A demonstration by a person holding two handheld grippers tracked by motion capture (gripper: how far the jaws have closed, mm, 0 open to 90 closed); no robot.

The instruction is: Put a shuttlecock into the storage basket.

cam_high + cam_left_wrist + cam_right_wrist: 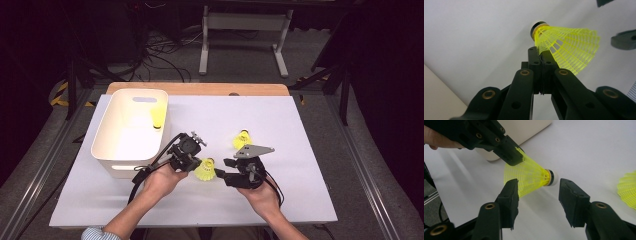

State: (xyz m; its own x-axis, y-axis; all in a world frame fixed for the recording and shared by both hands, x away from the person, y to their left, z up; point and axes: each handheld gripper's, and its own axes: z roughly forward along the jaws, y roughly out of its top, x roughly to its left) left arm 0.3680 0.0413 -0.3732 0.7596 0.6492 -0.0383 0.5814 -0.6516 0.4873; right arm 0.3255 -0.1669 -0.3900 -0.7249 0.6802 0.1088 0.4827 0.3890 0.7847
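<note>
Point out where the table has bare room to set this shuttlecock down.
Bare: the right side of the table past the second shuttlecock, and the near edge. Crowded: between white bin and both grippers, around the held shuttlecock.

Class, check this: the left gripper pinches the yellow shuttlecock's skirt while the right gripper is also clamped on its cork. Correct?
Not quite. The left gripper does pinch the shuttlecock by its skirt, but the right gripper stands open around it, pads apart from the cork, as the right gripper view shows.
</note>
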